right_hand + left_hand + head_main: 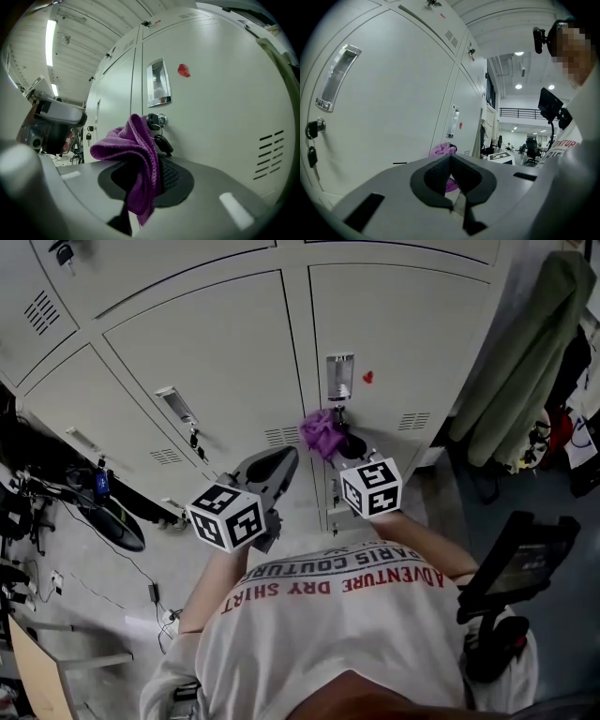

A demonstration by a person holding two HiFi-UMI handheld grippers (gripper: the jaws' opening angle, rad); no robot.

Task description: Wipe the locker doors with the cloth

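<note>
- While its jaws clench a purple cloth (133,140), the right gripper (146,161) faces a grey locker door (220,108).
- The cloth bunches above the fingertips, just in front of the door's hanging key (162,143); contact with the door cannot be told.
- The left gripper (450,158) has its fingertips pressed together on nothing, with a neighbouring door (393,103) to their left.

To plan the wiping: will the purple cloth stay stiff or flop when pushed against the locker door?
Probably floppy: the purple cloth droops in folds over the right gripper. Likely light, as one pinch carries it.
</note>
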